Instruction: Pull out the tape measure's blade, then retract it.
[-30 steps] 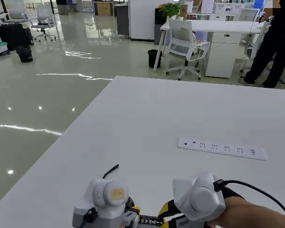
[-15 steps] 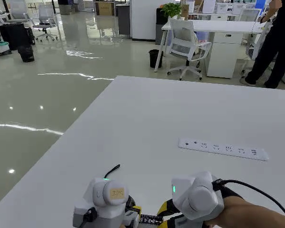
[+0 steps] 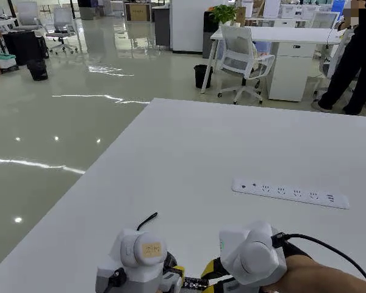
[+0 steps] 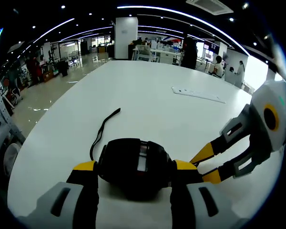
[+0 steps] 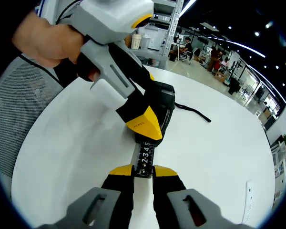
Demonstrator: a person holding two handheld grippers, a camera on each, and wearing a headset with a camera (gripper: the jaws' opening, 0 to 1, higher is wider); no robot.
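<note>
A tape measure [image 4: 133, 160] lies close to the near edge of a white desk [image 3: 219, 146], toward its left edge, with the job barely begun. The left hand-held gripper [image 4: 134, 168] is clamped across the black case, one yellow-tipped jaw pressing on each side. The right hand-held gripper [image 5: 143, 170] has its jaws pinched together on the tip of the blade [image 5: 145, 153]. Only a short run of blade shows between case and jaws, with the printed figures reaching about five. By that showing the pull-out is in its opening stretch, with most of the draw and the whole retraction left to do.

Both tools sit low over the desk and face each other along the line of the blade. The left one holds the case steady and the right one is set to draw away from it. In the right gripper view a hand [image 5: 43, 40] grips the left tool from above and behind. In the head view a forearm [image 3: 320, 278] comes in from the lower right behind the right tool.

The case's black strap [image 4: 102, 131] trails loose on the desk beyond it. A white power strip [image 3: 290, 193] lies well apart, farther back toward the right edge.
</note>
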